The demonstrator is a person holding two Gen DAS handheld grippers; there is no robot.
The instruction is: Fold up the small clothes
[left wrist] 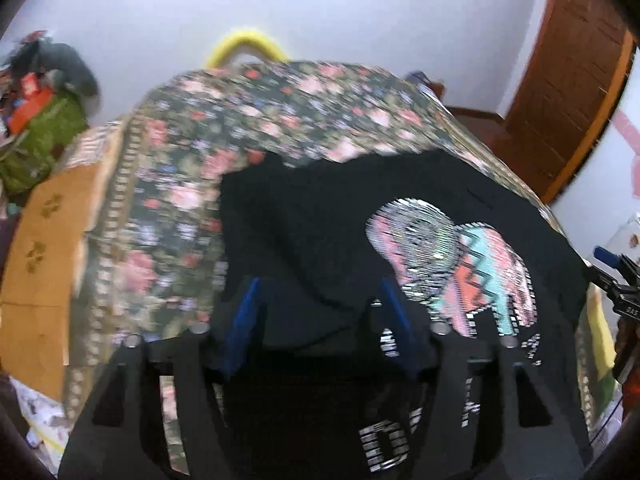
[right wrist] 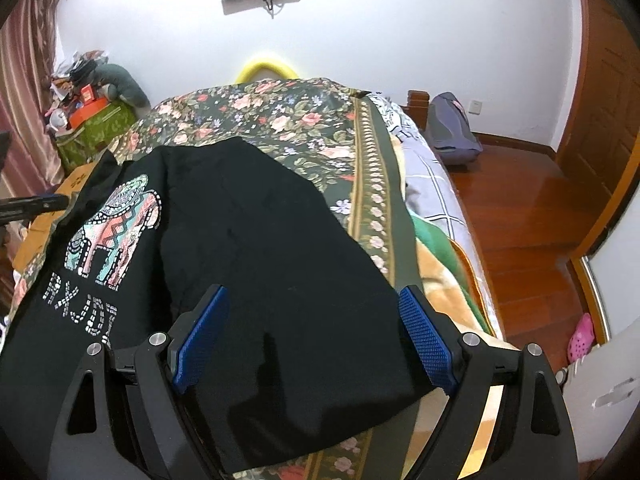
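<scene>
risk as we see it: black tee (right wrist: 256, 240) lies flat on the floral bedspread (right wrist: 280, 120) w/ its left side folded over, and our left gripper (left wrist: 320, 312), jaws apart w/ nothing pinched, could snag that loose fold and undo it. right gripper (right wrist: 312, 336) is spread wide above the hem, gripping nothing. bed fills a small room w/ white wall, wood floor (right wrist: 520, 208) and clutter at the left.

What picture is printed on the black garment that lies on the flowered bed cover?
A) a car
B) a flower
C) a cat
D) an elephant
D: the black garment on the flowered bed cover bears a colourful patterned elephant above beaded letters.
</scene>
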